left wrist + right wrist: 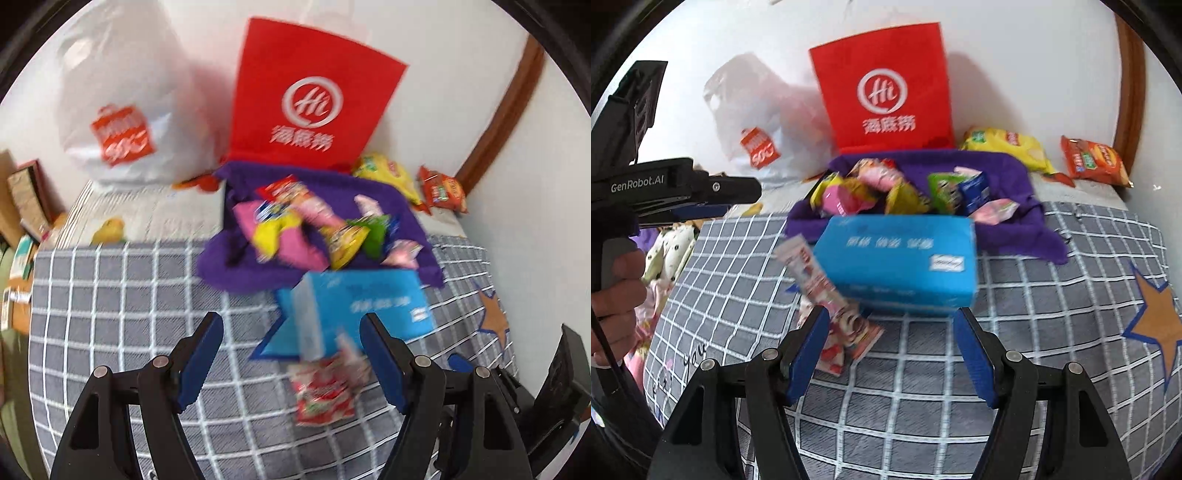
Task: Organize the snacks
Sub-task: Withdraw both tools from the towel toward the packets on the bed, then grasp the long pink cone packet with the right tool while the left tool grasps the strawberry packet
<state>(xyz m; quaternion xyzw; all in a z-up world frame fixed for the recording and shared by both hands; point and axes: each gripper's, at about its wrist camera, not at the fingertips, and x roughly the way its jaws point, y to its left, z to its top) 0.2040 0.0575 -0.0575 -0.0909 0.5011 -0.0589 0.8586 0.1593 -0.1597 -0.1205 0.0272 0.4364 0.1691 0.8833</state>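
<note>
1. Plainly, the surface is a bed under a grey checked cover (923, 387), so the soft ground lets packets lie tilted rather than flat.
2. Most of the small snack packets (886, 188) sit heaped on a purple cloth (1015, 225), apparently as a gathering spot; it lies just in front of the red bag (886, 85) that leans on the wall.
3. A blue box (897, 262) rests at the near edge of that cloth, touching it. One pink-and-red packet (827, 291) leans against the box's left end, likely propped there because the box stops it sliding.
4. Two bigger packets, a yellow one (1008, 147) and an orange one (1093, 160), lie apart by the wall, outside the heap and probably not yet sorted. A white plastic bag (757, 122) stands left of the red one.
5. The left hand-held gripper (291, 358) is spread with nothing between its fingers, aimed down at the box and the packet beside it.
6. The right hand-held gripper (892, 350) is likewise spread and empty, its gap lined up toward the box, which suits a wide grasp; my guess is the box or leaning packet comes next.
</note>
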